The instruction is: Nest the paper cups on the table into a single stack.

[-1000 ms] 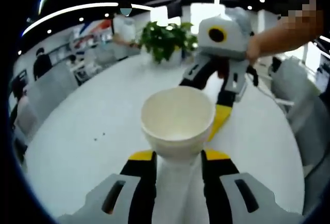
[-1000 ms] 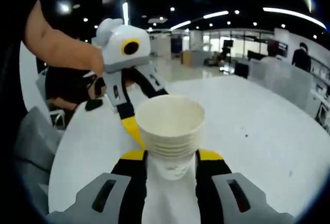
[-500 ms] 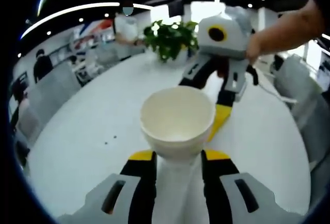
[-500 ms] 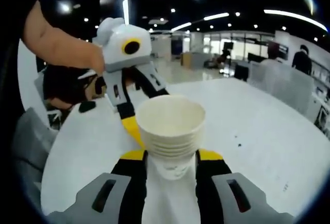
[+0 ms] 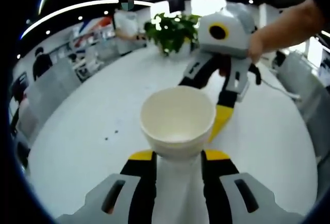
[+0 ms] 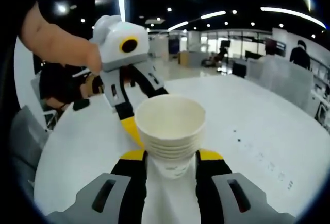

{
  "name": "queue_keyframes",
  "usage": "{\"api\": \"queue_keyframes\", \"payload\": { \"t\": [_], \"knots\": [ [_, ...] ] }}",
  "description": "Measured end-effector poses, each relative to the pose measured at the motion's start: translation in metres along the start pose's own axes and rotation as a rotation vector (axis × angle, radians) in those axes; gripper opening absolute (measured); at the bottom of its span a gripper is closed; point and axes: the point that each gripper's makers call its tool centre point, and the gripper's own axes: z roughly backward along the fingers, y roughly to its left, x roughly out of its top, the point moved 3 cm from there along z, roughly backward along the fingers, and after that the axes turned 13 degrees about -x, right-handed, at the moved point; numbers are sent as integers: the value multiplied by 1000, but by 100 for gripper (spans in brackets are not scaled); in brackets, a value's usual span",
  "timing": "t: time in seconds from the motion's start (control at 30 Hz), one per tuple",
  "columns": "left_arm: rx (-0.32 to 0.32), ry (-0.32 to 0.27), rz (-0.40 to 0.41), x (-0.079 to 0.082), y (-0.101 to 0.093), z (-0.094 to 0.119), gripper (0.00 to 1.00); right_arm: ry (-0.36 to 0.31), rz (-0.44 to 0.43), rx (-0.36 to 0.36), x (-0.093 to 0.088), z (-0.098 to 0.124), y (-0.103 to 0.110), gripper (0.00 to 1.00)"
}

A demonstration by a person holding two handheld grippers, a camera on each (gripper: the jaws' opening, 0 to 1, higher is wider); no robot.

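A single paper cup point(image 5: 178, 118) is clamped at its base between the jaws of the left gripper point(image 5: 178, 158), mouth open toward the camera, above the white table point(image 5: 93, 131). A stack of nested cups point(image 6: 170, 131) is gripped likewise by the right gripper point(image 6: 170, 159). Beyond the table's far edge a potted plant point(image 5: 171, 31) is seen.

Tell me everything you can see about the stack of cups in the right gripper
The stack of cups is off-white paper, several cups nested so their rolled rims sit in close rings under the top one. The top cup's round mouth faces the camera and looks empty. A faint dark print shows on the lower wall. The right gripper holds it, one black-and-yellow jaw pressed to each side, above the white table. Behind it reaches the left gripper.
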Motion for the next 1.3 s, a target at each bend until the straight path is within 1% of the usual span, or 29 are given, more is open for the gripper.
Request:
{"api": "queue_keyframes", "payload": {
  "t": [0.3, 0.33, 0.37, 0.5, 0.57, 0.6, 0.63, 0.67, 0.7, 0.73, 0.77, 0.8, 0.83, 0.87, 0.9, 0.97, 1.0, 1.03, 1.07, 1.13, 1.2, 1.3],
  "knots": [
    [-20, 17, 10, -11, -6, -9, 33, 22, 1, 3, -14, -1, 6, 34],
    [-21, 13, 9, -12, -7, -9, 33, 12, 2, -2, -14, -1, 7, 34],
    [-18, 5, 20, -11, -6, -9, 33, 13, -7, -6, -14, -2, 5, 34],
    [-15, 2, 30, -9, -5, -9, 33, 22, -5, -13, -13, -3, 5, 35],
    [-20, 1, 53, -10, -5, -9, 34, 45, -4, -8, -14, -5, 5, 36],
    [-21, -2, 58, -9, -5, -9, 34, 69, 8, -10, -17, -5, 5, 36],
    [-14, -1, 61, -10, -5, -8, 35, 100, 22, -32, -20, -5, 2, 39],
    [5, 4, 61, -10, -4, -7, 40, 85, 11, -26, -18, -5, 3, 44],
    [29, 5, 66, -11, -1, -6, 48, 96, -27, -29, -19, -3, 1, 53],
    [39, 7, 66, -12, 0, -5, 57, 101, -21, -27, -19, -3, 1, 60],
    [47, -3, 79, -12, 1, -4, 65, 106, -23, -33, -20, -2, -1, 65],
    [82, -14, 99, -13, 6, 0, 73, 106, -17, -34, -18, 2, -3, 69],
    [100, -41, 85, -10, 8, 4, 80, 109, -17, -41, -19, 4, -3, 71],
    [112, -52, 89, -12, 7, 7, 83, 112, -18, -49, -18, 6, -5, 74],
    [125, -61, 109, -13, 7, 10, 86, 101, -23, -64, -15, 10, -10, 78],
    [149, -97, 143, -11, 11, 17, 96, 87, -34, -87, -11, 15, -16, 86],
    [186, -102, 175, -12, 12, 23, 99, 89, -15, -129, -10, 19, -23, 93],
    [186, -107, 185, -12, 11, 28, 98, 57, -14, -165, -6, 23, -30, 97],
    [202, -153, 189, -8, 11, 33, 99, 50, -31, -174, -4, 27, -32, 98],
    [217, -191, 188, -4, 9, 42, 99, 43, -48, -206, -2, 38, -36, 100],
    [238, -191, 204, -6, 6, 49, 99, 35, -58, -243, -1, 47, -39, 100],
    [259, -218, 210, -8, -2, 60, 99, 17, -98, -249, -2, 57, -36, 100]
  ]
}}
